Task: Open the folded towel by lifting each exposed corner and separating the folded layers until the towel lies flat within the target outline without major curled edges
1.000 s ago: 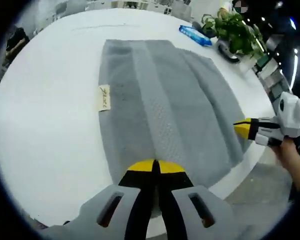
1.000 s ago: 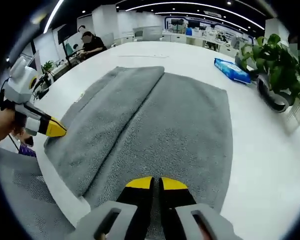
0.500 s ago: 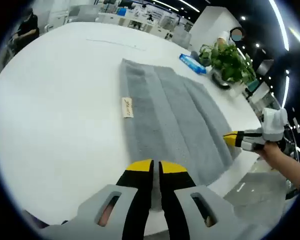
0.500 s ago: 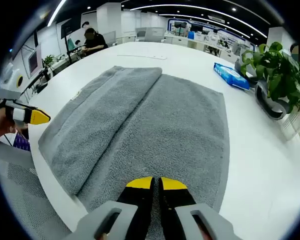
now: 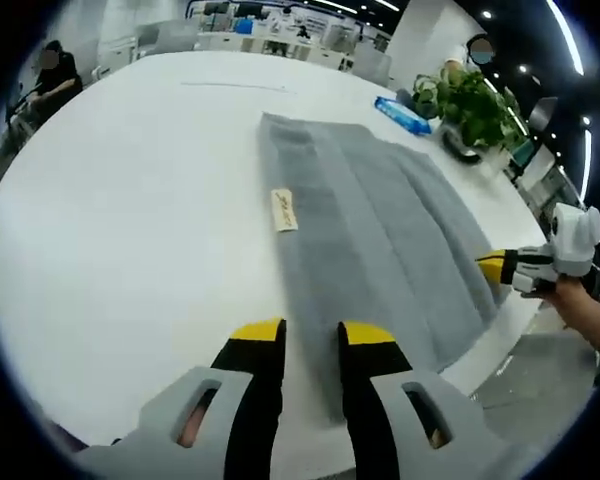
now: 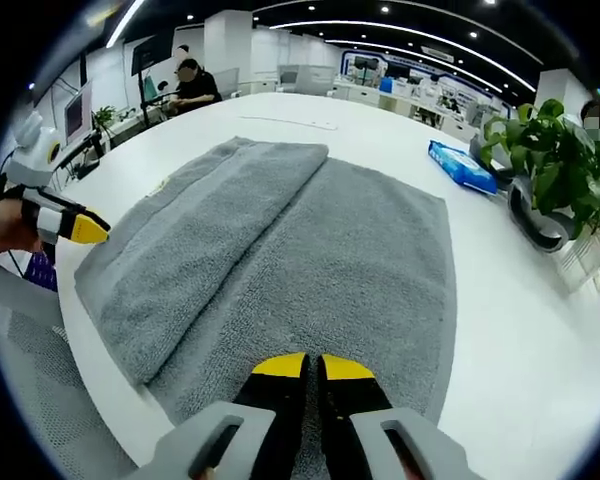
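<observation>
A grey towel (image 5: 380,220) lies folded on the white table (image 5: 130,200), a pale label (image 5: 283,210) on its left side. In the right gripper view a folded upper layer (image 6: 210,230) covers the left part of the towel's lower layer (image 6: 380,270). My left gripper (image 5: 313,340) is open, its jaws on either side of the towel's near corner. At the towel's right edge the right gripper (image 5: 500,268) is held by a hand. My right gripper (image 6: 302,368) is shut, tips over the towel's near edge. The left gripper (image 6: 75,228) is beside the towel's left corner.
A blue packet (image 5: 405,115) (image 6: 462,165) and a potted plant (image 5: 475,100) (image 6: 555,150) stand past the towel's far right corner. A dark curved object (image 6: 535,205) lies by the plant. A person (image 6: 192,85) sits at the far side. Grey floor (image 6: 40,400) borders the table's near edge.
My left gripper's jaws have parted from shut to open at the towel's near corner, and its view has swung left. The right gripper stays shut in place.
</observation>
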Available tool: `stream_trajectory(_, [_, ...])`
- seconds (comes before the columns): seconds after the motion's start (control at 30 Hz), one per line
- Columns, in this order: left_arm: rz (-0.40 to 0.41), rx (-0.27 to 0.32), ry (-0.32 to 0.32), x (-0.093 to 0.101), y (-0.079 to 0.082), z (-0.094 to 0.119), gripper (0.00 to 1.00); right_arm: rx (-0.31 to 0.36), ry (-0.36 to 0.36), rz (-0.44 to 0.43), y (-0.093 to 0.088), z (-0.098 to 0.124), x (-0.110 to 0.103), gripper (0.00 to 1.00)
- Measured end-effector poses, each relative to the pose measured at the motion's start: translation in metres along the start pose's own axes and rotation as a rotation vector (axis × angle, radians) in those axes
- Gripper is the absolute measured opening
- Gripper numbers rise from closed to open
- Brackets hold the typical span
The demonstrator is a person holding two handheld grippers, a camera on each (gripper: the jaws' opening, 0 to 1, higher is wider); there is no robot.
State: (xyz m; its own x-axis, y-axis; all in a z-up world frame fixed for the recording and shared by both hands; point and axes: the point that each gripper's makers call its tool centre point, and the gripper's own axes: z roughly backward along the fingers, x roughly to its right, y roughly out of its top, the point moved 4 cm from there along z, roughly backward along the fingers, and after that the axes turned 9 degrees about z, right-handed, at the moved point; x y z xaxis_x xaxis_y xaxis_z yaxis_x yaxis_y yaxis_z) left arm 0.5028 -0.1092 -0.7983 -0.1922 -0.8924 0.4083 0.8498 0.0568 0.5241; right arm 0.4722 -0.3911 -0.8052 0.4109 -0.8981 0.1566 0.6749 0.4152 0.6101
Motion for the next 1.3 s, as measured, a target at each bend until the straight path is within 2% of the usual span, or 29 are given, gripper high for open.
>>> stream_trajectory(0.1, [-0.006,-0.027,-0.007,0.004,-0.004,-0.001,0.18,0.007,-0.003,0.002,0.000,0.000,0.000,0.01])
stream_trajectory(0.5, [0.006,-0.038,0.002,0.003,-0.003,0.002,0.09,0.018,-0.014,0.034,0.000,0.000,-0.001,0.00])
stream_trajectory(0.6, [0.005,-0.025,0.014,0.003,0.000,0.006,0.04,0.017,-0.019,0.050,0.000,0.000,-0.002,0.00])
stream_trajectory(0.77, [0.012,-0.026,0.015,0.001,-0.001,0.006,0.03,0.011,-0.032,0.111,0.001,0.000,-0.003,0.00])
stream_trajectory(0.93, [0.021,-0.011,0.033,-0.003,0.002,0.009,0.02,0.024,-0.034,0.106,0.000,0.000,-0.002,0.00])
stream_trajectory(1.1, [0.110,-0.002,0.018,-0.006,0.003,0.012,0.02,0.024,-0.037,0.117,0.000,0.000,-0.002,0.00])
stream_trajectory(1.3, [0.154,0.012,0.006,-0.010,0.006,0.015,0.02,0.026,-0.035,0.122,0.000,0.000,-0.002,0.00])
